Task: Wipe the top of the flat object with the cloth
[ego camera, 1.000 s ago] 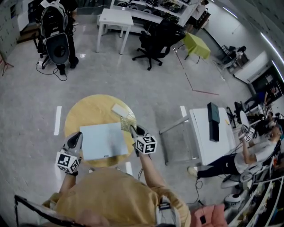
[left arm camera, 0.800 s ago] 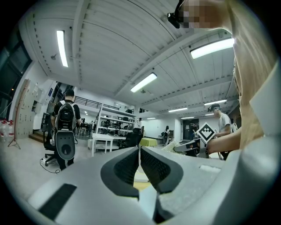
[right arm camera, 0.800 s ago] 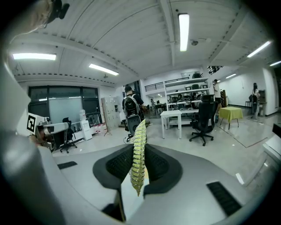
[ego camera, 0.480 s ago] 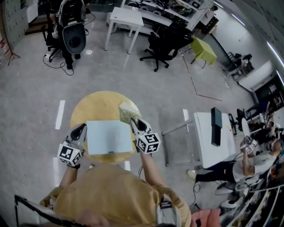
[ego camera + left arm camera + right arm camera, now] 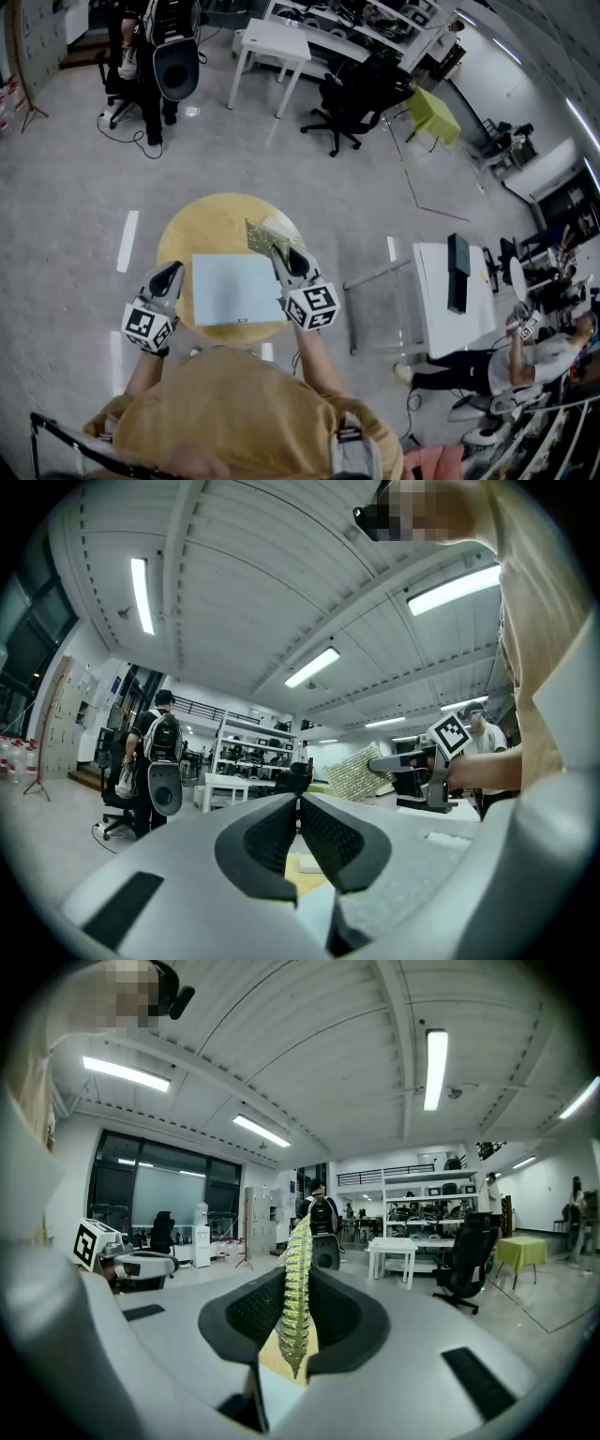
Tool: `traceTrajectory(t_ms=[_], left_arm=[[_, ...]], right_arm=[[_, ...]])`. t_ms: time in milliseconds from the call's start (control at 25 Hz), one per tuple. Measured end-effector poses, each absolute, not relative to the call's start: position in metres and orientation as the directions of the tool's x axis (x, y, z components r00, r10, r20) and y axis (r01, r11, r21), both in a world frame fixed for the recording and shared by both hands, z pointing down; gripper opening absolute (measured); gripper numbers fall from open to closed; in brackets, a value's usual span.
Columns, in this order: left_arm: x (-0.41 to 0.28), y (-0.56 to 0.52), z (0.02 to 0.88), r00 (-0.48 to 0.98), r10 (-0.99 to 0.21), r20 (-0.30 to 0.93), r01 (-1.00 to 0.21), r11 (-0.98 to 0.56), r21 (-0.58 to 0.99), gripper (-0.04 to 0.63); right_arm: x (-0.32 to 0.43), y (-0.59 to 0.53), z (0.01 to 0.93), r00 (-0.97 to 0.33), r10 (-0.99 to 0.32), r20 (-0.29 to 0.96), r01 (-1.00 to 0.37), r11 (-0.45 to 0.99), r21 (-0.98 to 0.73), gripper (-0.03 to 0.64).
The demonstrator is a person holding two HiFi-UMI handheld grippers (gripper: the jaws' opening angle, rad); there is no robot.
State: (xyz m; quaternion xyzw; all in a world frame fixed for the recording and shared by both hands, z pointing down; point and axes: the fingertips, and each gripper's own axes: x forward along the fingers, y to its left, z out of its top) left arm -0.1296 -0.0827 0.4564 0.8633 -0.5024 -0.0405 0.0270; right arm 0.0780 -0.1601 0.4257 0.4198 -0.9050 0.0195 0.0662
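The right gripper (image 5: 297, 1283) is clamped on the cloth (image 5: 298, 1232), a yellowish waffle-textured piece seen edge-on between its jaws and rising past their tips. In the head view this gripper holds the cloth (image 5: 258, 236) over the far right part of the round wooden table (image 5: 202, 225), just beyond the far right corner of the flat panel (image 5: 234, 289). Whether cloth and panel touch cannot be told from there. The left gripper view shows the cloth (image 5: 354, 772) held upright, clear of the surface. The pale blue-grey panel lies flat on the near half of the table, with its near edge close to the table's near rim. Its right edge is partly covered by the right gripper. The left gripper (image 5: 298, 801) has its jaws pressed together with nothing between them. It sits just beside the panel's left edge, and contact with the panel is unclear. A small pale thing (image 5: 279, 226) at the table's far right edge is mostly hidden behind the cloth and cannot be identified. The table's near rim is cut off by the person's shirt (image 5: 234, 412)
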Motion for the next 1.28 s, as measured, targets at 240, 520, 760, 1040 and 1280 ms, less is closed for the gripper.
traceTrajectory(t_ms=[240,520,760,1040,1280], left_arm=[[-0.144,-0.077,0.444,0.478,-0.876,-0.057,-0.872,-0.482,0.086,0.015],[-0.163,-0.068,0.438,0.474,-0.877,-0.080,-0.875,-0.480,0.068,0.015],[-0.178,-0.064,0.427,0.490,-0.868,-0.084,-0.867,-0.495,0.058,0.015],[-0.182,-0.057,0.430,0.509,-0.857,-0.078,-0.857,-0.513,0.051,0.015],[-0.185,-0.056,0.434,0.525,-0.848,-0.073,-0.846,-0.530,0.059,0.015]], right_arm=[[0.069,-0.146,0.387,-0.640,-0.765,0.071,-0.759,0.644,0.097,0.061],[0.055,-0.124,0.361,-0.647,-0.762,-0.003,-0.755,0.641,0.135,0.061],[0.042,-0.112,0.335,-0.639,-0.767,-0.054,-0.765,0.626,0.152,0.061],[0.040,-0.093,0.330,-0.621,-0.780,-0.078,-0.778,0.601,0.184,0.061],[0.042,-0.082,0.320,-0.599,-0.794,-0.105,-0.796,0.575,0.190,0.061]])
